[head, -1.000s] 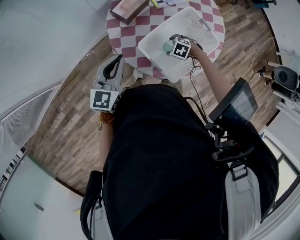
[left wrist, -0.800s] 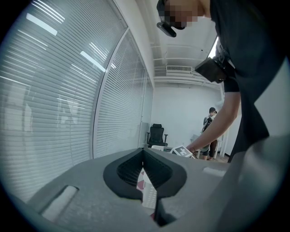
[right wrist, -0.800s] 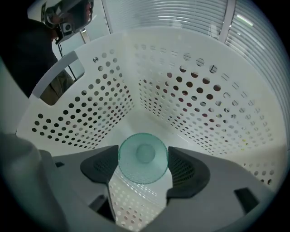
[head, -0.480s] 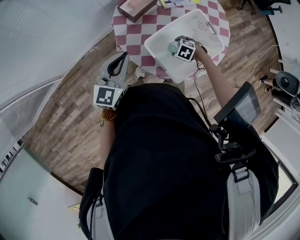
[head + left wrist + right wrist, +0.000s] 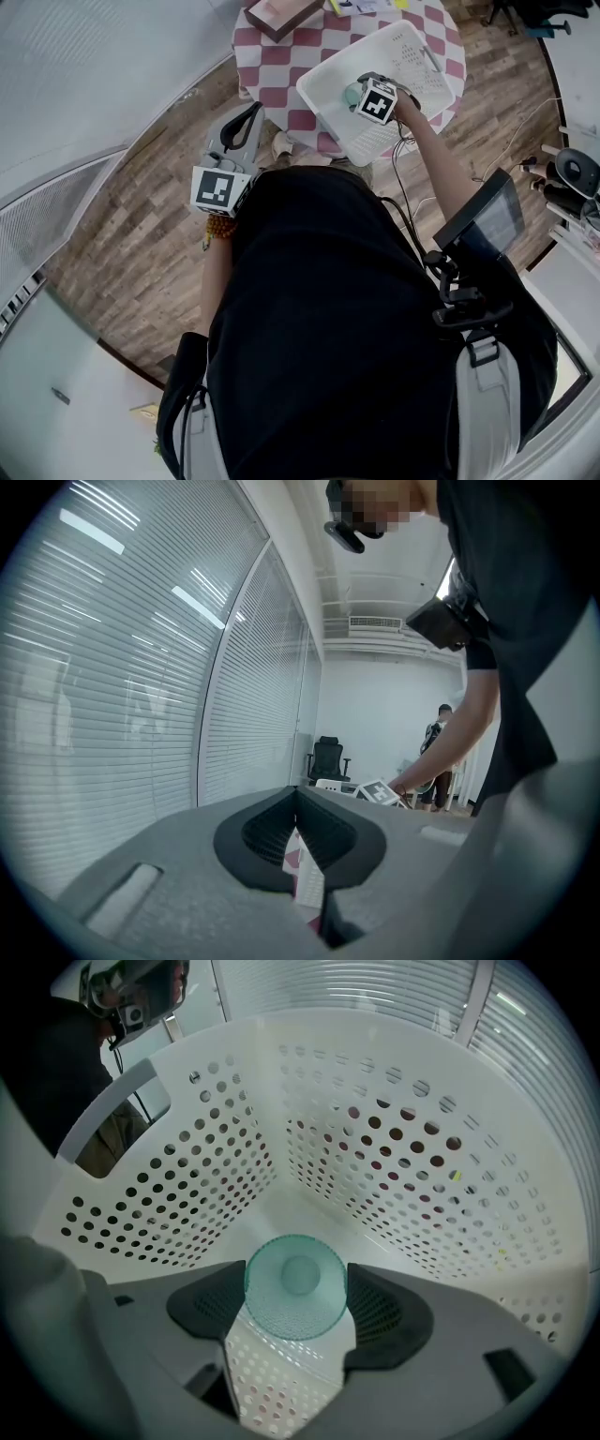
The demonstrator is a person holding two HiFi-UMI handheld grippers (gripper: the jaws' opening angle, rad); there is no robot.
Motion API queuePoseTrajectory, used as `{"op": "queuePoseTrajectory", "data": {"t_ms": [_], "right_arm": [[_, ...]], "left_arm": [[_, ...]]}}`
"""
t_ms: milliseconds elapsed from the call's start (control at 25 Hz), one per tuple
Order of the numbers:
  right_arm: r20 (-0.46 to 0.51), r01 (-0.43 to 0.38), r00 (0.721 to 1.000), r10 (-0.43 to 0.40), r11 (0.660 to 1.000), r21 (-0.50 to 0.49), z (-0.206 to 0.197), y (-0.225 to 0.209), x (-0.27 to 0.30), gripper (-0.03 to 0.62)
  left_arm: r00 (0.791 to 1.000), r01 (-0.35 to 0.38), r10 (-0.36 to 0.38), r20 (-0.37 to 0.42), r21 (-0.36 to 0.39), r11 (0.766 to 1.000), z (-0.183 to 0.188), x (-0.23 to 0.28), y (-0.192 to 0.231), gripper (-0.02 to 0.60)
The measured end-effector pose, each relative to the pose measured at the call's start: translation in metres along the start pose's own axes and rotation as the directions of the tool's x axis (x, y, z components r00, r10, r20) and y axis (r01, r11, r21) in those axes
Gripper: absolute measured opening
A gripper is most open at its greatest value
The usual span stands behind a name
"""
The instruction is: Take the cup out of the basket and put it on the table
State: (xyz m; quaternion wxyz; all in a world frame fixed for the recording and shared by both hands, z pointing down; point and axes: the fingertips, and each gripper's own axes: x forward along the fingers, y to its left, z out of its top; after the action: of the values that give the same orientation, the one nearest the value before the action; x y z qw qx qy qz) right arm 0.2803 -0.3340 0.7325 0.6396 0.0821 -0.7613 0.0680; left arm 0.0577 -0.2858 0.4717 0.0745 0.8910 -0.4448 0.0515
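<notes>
The cup (image 5: 295,1279), teal and see-through, sits between the jaws of the right gripper (image 5: 298,1309), its round end facing back toward the camera. The jaws are closed to the cup's width, a pad against each side, so the grasp looks made. Ahead of and around the gripper stand the perforated walls of the basket (image 5: 394,1147), with its floor below the jaws. The step in hand is the lift. Next, I judge, the cup must rise clear of the rim, then go down onto bare table (image 5: 281,56) beside the basket. The left gripper (image 5: 298,803) has its jaws together on nothing, well away from the basket.
</notes>
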Motion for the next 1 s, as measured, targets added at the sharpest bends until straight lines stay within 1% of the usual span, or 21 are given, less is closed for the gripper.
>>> {"op": "queuePoseTrajectory", "data": {"t_ms": [120,560,1000], "right_arm": [[-0.001,0.002,1.000,-0.002,1.000,0.011,0.0002,0.0003,-0.0005,0.347],[-0.025,0.009,1.000,-0.010,1.000,-0.011,0.0009,-0.0020,-0.0004,0.344],[-0.027,0.011,1.000,-0.011,1.000,0.009,-0.0015,-0.0041,-0.0043,0.342]], "left_arm": [[1.000,0.000,0.000,0.004,-0.001,1.000,0.0009,-0.0008,0.0001,0.006],[1.000,0.005,-0.005,-0.002,0.002,1.000,-0.0018,0.0024,0.0023,0.006],[1.000,0.010,-0.010,-0.002,-0.001,1.000,-0.0040,0.0045,0.0020,0.006]]}}
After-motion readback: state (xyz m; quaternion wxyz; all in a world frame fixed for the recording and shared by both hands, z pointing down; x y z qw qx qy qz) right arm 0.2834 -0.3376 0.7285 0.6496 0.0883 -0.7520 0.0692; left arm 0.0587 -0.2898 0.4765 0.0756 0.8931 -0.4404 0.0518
